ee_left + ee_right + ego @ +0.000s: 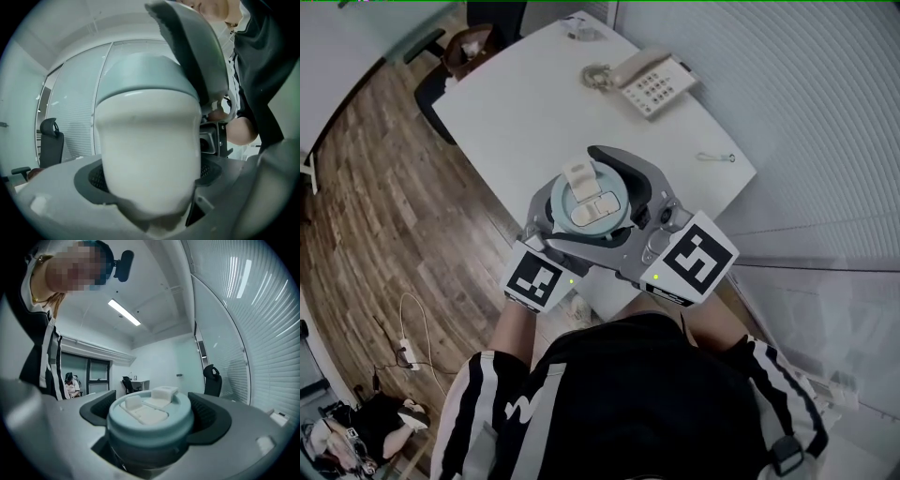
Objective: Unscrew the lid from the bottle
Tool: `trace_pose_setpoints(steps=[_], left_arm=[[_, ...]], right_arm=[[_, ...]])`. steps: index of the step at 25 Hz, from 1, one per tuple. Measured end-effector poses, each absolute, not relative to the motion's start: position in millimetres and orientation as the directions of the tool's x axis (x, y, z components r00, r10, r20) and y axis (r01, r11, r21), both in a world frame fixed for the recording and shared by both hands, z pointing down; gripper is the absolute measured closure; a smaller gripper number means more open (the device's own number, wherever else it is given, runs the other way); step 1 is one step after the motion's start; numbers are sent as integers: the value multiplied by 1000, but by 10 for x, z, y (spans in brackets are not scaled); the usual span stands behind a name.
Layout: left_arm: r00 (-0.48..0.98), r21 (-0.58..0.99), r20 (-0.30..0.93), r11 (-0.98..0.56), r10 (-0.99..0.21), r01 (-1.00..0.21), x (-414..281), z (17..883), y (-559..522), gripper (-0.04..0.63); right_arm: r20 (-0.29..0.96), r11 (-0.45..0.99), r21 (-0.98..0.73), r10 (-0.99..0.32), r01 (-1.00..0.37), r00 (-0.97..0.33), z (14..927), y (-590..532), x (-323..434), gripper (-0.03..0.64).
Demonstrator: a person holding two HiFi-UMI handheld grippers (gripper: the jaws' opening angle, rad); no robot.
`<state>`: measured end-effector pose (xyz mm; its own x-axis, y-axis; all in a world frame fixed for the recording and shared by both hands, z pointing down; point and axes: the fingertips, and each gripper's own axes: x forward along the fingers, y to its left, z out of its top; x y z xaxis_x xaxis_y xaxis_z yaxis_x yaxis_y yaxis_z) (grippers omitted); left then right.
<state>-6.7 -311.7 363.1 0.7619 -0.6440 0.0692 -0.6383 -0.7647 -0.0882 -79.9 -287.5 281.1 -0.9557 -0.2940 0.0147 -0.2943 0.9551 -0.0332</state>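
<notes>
I hold a bottle off the table, close to the person's body. Its white body (150,154) fills the left gripper view, and my left gripper (151,177) is shut on it with a dark pad on each side. A pale blue lid (149,414) with a white flip spout caps the bottle. My right gripper (153,423) is shut around this lid. In the head view the lid (592,200) faces up, ringed by the right gripper's grey jaws. The bottle's base is hidden.
A white table (534,112) lies ahead with a desk phone (652,82) and its coiled cord at the far end, and a small item (715,157) near the right edge. An office chair (467,49) stands beyond. Wooden floor with cables (408,347) is at left.
</notes>
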Motion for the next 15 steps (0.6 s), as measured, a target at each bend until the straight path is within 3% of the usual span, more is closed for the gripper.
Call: trace_pose_setpoints(steps=[9, 15], left_arm=[[811, -91, 81, -814, -580, -573, -262, 3413, -2391, 132], [920, -26, 80, -923, -385, -384, -176, 3327, -1846, 133]], right_arm=[[-13, 961, -36, -274, -273, -962, 2565, -2182, -980, 144], [63, 997, -17, -73, -74, -995, 2478, -1621, -1108, 143]])
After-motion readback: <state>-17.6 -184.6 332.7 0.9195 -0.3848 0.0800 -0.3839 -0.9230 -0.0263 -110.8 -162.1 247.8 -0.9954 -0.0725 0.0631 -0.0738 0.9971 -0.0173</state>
